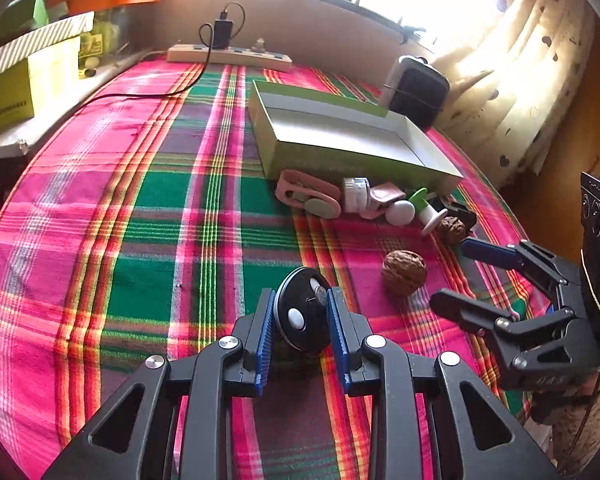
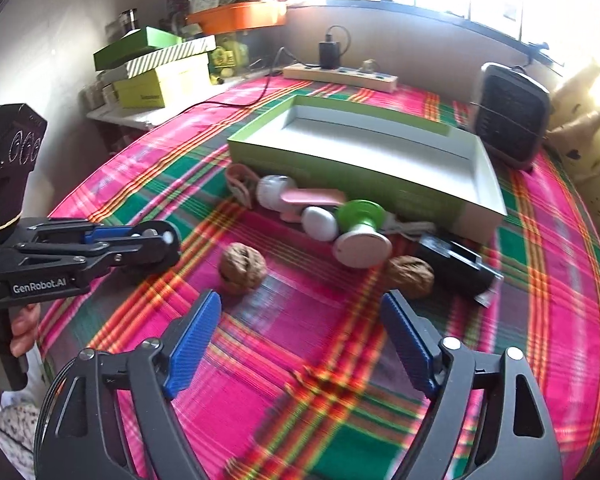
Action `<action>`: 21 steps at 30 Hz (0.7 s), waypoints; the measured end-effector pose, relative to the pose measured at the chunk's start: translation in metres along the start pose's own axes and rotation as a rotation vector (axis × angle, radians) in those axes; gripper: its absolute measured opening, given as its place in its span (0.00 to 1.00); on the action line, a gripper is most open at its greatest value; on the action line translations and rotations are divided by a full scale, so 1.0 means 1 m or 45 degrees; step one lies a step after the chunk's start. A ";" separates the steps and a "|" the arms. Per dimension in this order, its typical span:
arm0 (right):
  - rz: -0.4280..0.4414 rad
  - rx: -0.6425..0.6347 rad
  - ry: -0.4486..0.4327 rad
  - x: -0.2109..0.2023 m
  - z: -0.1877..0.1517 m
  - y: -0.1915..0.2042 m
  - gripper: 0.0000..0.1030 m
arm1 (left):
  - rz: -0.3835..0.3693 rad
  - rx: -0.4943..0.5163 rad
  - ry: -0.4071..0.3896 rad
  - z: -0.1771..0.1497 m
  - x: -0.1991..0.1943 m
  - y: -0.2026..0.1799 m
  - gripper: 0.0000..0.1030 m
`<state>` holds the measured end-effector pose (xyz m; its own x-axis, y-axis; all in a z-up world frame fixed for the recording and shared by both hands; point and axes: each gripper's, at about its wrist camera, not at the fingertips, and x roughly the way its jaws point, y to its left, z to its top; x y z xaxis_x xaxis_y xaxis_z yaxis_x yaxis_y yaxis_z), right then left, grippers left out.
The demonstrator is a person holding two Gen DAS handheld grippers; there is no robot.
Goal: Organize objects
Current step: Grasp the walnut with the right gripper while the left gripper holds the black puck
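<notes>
My left gripper (image 1: 302,300) is shut on a black round disc (image 1: 304,320) with white buttons, held just above the plaid cloth; the right wrist view shows it at far left (image 2: 160,240). My right gripper (image 2: 302,300) stands open over the cloth with nothing between its fingers. One walnut (image 2: 242,268) lies just beyond its left fingertip, a second walnut (image 2: 412,276) beyond its right one. Behind them lie a green-and-white spool (image 2: 360,232), a white egg-shaped piece (image 2: 320,222), a pink clip (image 2: 312,198), a white jar (image 2: 272,192) and a black block (image 2: 452,262). An open green box (image 2: 380,184) stands behind those.
A power strip (image 2: 340,74) with a plugged charger lies at the table's far edge. A black heater-like unit (image 2: 512,120) stands at the far right. Stacked boxes (image 2: 156,76) and an orange tray (image 2: 240,14) sit on the left shelf. Curtains (image 1: 520,80) hang at the right.
</notes>
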<state>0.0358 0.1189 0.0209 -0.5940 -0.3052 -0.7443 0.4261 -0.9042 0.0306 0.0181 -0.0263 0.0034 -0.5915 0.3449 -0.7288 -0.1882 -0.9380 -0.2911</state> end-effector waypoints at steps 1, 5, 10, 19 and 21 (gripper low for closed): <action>0.013 -0.003 0.006 0.003 0.002 0.002 0.78 | -0.001 0.002 -0.001 0.001 0.001 0.000 0.24; 0.034 -0.023 0.023 0.012 0.007 0.010 0.69 | -0.003 0.002 0.001 0.004 0.003 0.001 0.24; 0.053 -0.027 0.055 0.023 0.012 0.014 0.64 | -0.003 0.000 0.000 0.004 0.003 0.000 0.24; 0.061 -0.037 0.066 0.029 0.017 0.017 0.49 | -0.008 0.008 0.004 0.009 0.007 0.001 0.24; 0.061 -0.046 0.065 0.030 0.017 0.019 0.47 | -0.009 0.013 0.003 0.010 0.007 0.001 0.24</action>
<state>0.0143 0.0877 0.0109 -0.5373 -0.3311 -0.7756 0.4782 -0.8772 0.0432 0.0059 -0.0254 0.0039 -0.5881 0.3519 -0.7282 -0.2003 -0.9357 -0.2904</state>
